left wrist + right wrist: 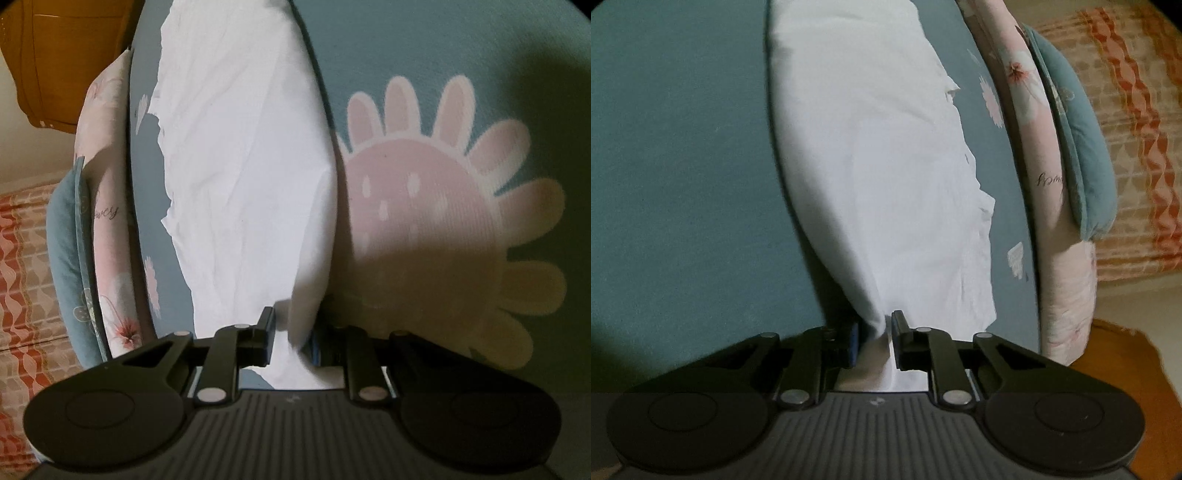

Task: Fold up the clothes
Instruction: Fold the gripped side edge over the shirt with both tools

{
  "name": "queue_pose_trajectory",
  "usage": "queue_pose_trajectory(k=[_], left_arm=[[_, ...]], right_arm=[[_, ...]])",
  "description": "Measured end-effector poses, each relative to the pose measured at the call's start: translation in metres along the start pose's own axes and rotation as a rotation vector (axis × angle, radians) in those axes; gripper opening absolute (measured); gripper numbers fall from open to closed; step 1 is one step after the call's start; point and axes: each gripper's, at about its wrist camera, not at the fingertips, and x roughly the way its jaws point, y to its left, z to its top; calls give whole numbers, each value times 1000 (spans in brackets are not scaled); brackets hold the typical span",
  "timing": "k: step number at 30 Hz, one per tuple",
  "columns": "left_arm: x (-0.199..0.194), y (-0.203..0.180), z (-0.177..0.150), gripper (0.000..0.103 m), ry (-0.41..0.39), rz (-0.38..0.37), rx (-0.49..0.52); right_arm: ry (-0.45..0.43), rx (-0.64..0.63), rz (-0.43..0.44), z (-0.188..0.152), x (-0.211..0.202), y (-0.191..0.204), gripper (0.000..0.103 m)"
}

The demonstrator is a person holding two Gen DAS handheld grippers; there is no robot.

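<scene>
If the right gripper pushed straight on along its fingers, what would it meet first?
The right gripper is already shut on the white garment. Straight ahead lies more of that same cloth, spread on the blue-green bedspread. It would probably bunch the fabric first, though depth is unclear.

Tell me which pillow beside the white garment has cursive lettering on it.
The pink floral pillow, standing directly against the blue bedsheet by the white garment. The plain teal pillow behind it shows only faint flower outlines, no lettering.

Open blue sheet (683, 166) beside white garment (879, 184); pillows (1067, 155) block far side, seemingly.
</scene>
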Motion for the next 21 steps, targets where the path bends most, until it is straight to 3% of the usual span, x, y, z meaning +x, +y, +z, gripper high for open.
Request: queue_pose_trajectory(k=[21], left_arm=[[-19,18,-8,2,-29,61,-46]], right_arm=[[-31,93,27,-1,-33,-19,5]])
